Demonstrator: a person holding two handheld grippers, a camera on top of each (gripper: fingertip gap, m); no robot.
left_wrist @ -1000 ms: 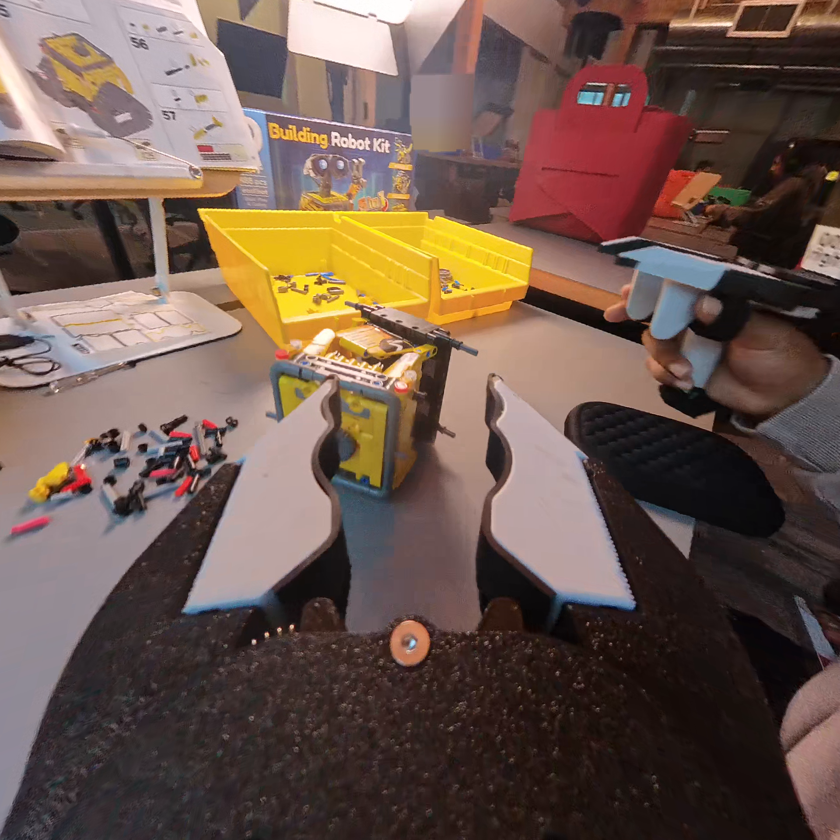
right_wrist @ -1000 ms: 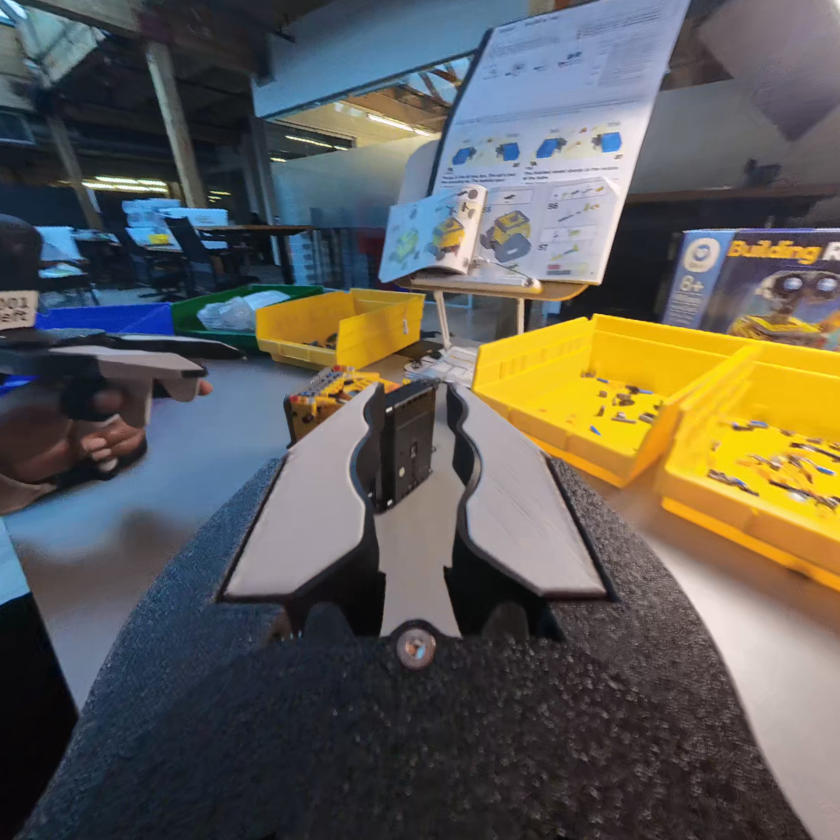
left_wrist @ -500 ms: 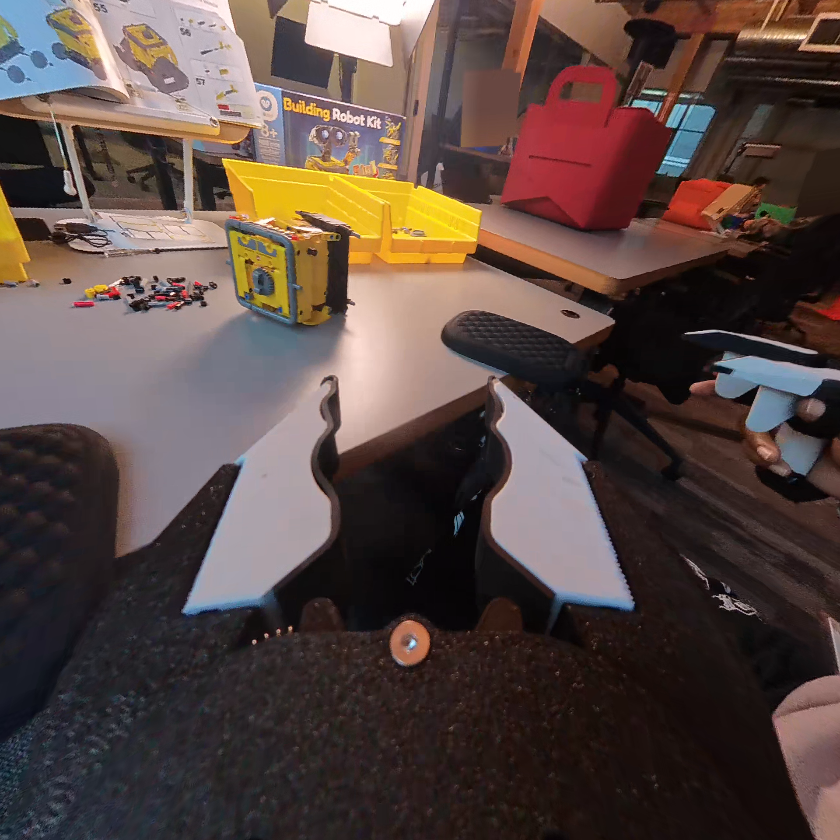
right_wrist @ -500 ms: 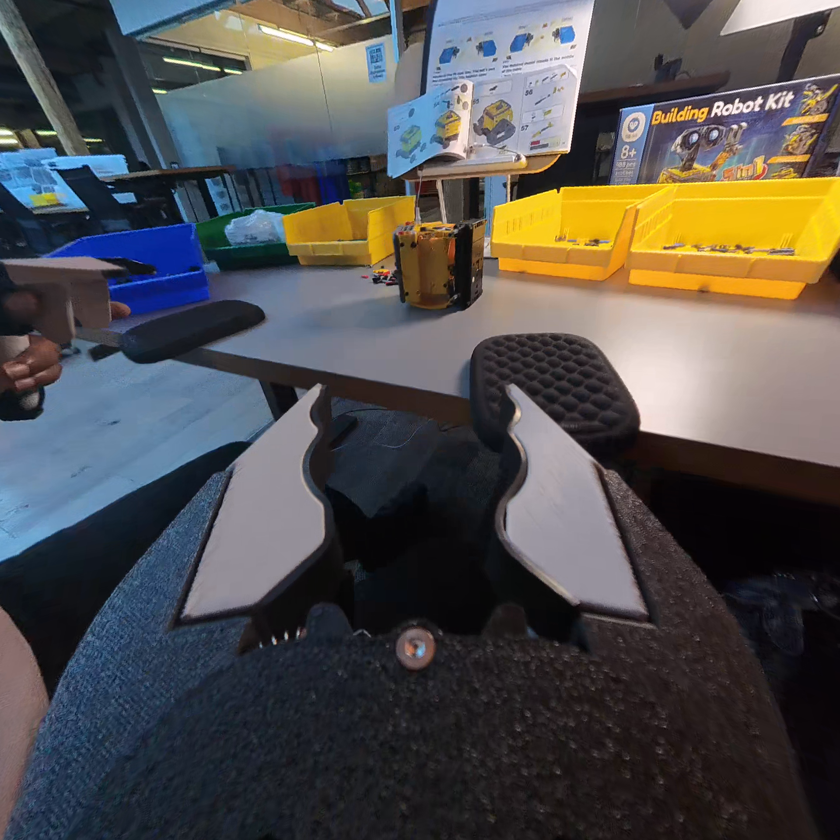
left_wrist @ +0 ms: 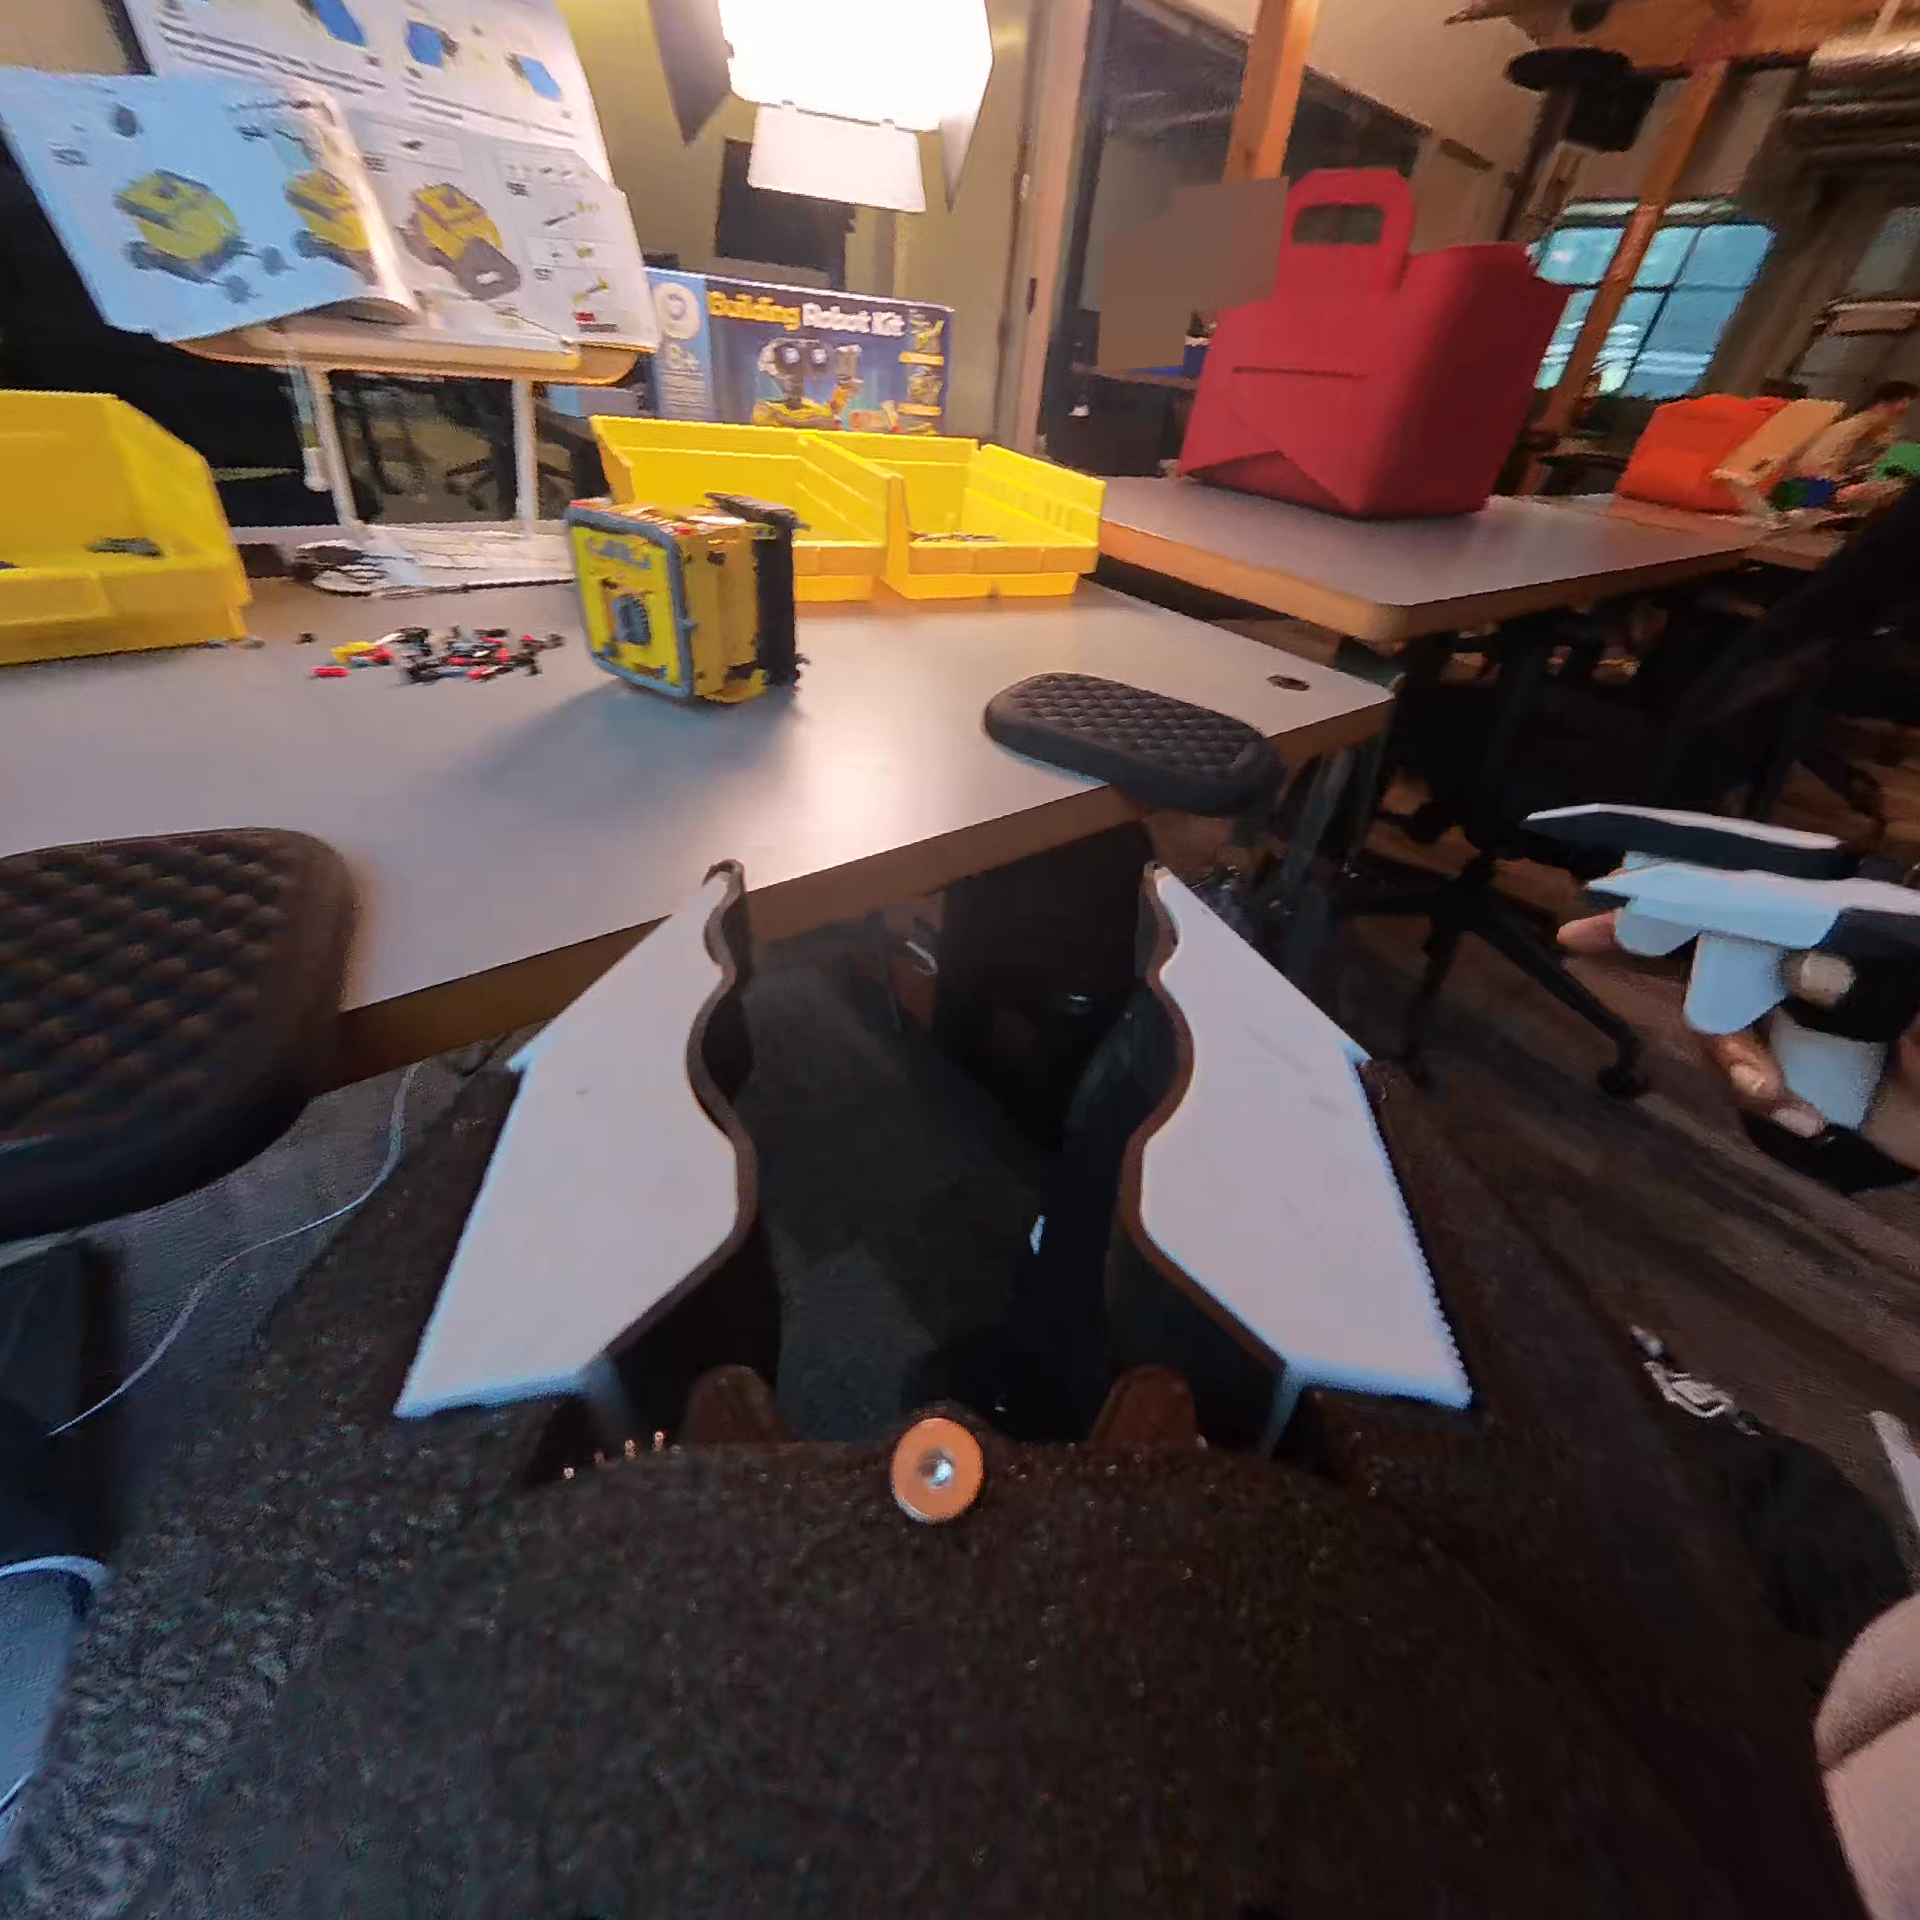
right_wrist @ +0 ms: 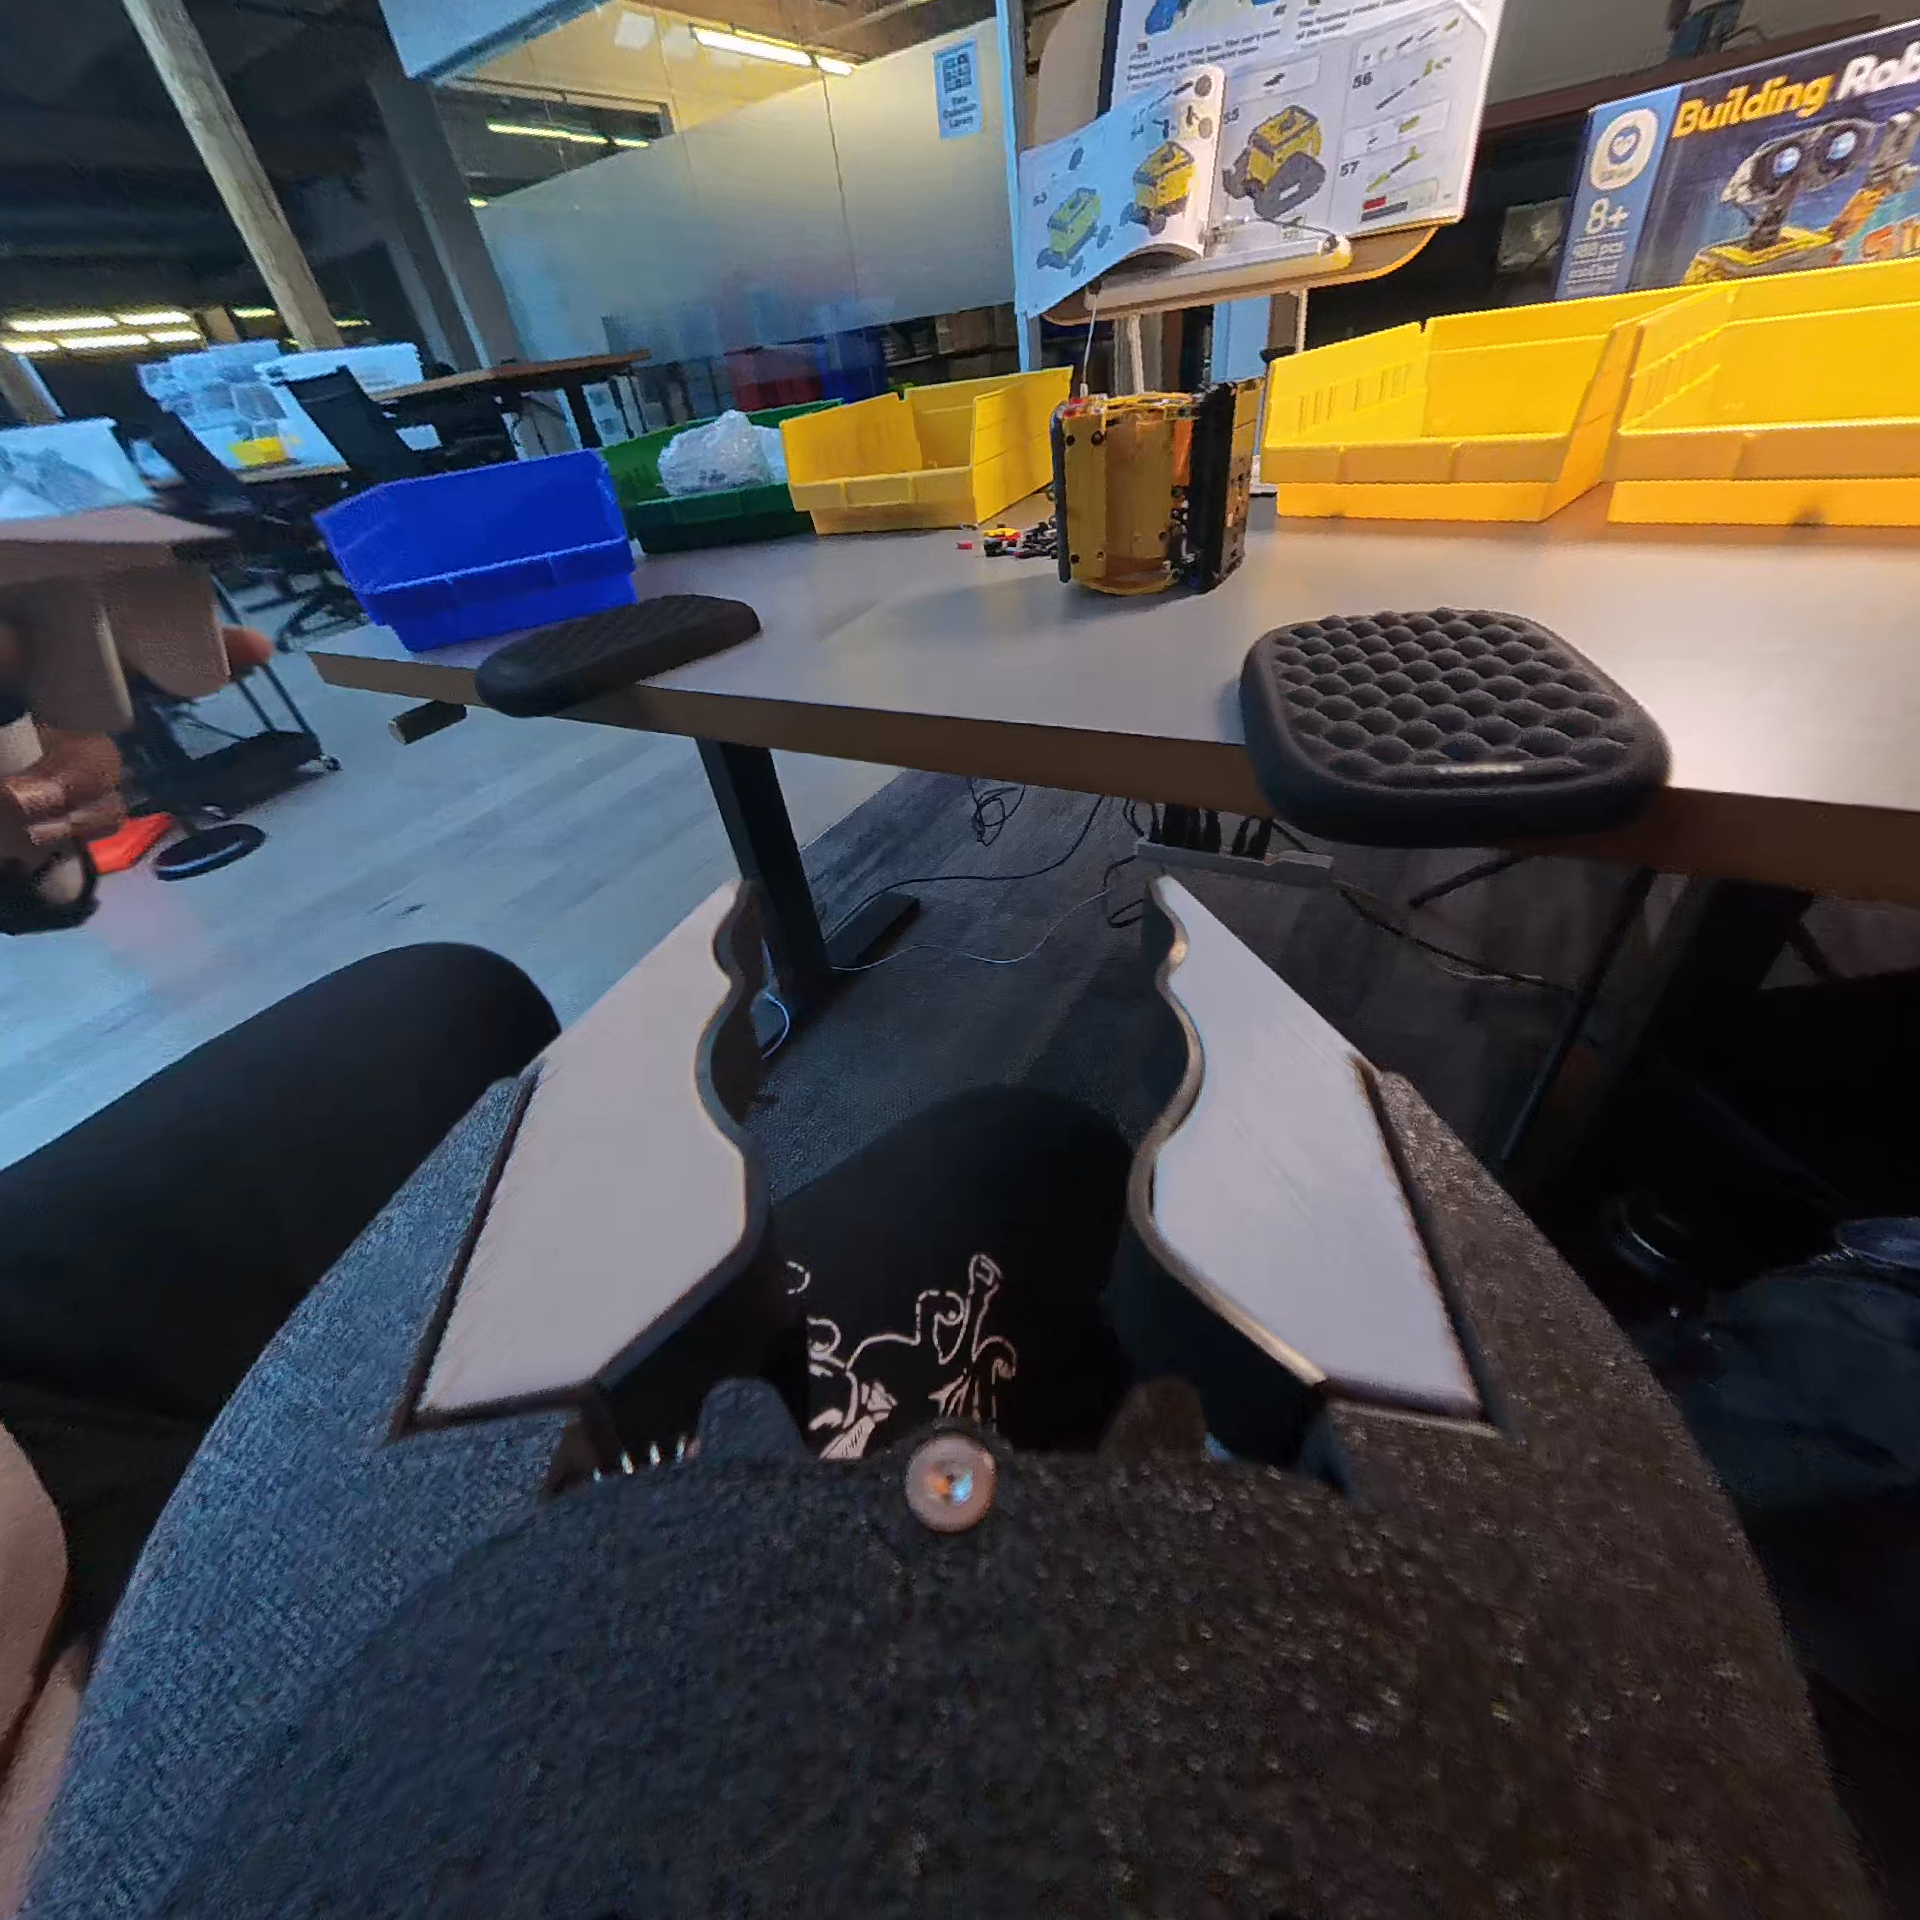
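- Left gripper (left_wrist: pixel 940 894): lower centre of its view, fingers spread wide, nothing between them; held below the table edge, well apart from the model.
- Right gripper (right_wrist: pixel 951 904): lower centre of its view, fingers spread wide and empty, above a dark lap and carpet.
- Grey table (left_wrist: pixel 623 790): edge crosses mid-frame between grippers and model; two black padded rests (right_wrist: pixel 1449 717) clamp its near edge.
- Yellow block model (left_wrist: pixel 681 597): centre-left on the table, standing upright but slightly tilted, long axis vertical, dial face toward the left camera, black panel on its right side.
- Loose small parts (left_wrist: pixel 436 655): scattered left of the model.
- Yellow bins (left_wrist: pixel 935 520): behind the model; small pieces inside, too small to tell.
- Blue bin (right_wrist: pixel 483 545): left of frame, contents hidden.
- Green bin (right_wrist: pixel 717 494): holds a clear bag.
- Open instruction booklet (left_wrist: pixel 343 177): on a stand, upper left.
- Kit box (left_wrist: pixel 800 353) and red bag (left_wrist: pixel 1361 364): rear.
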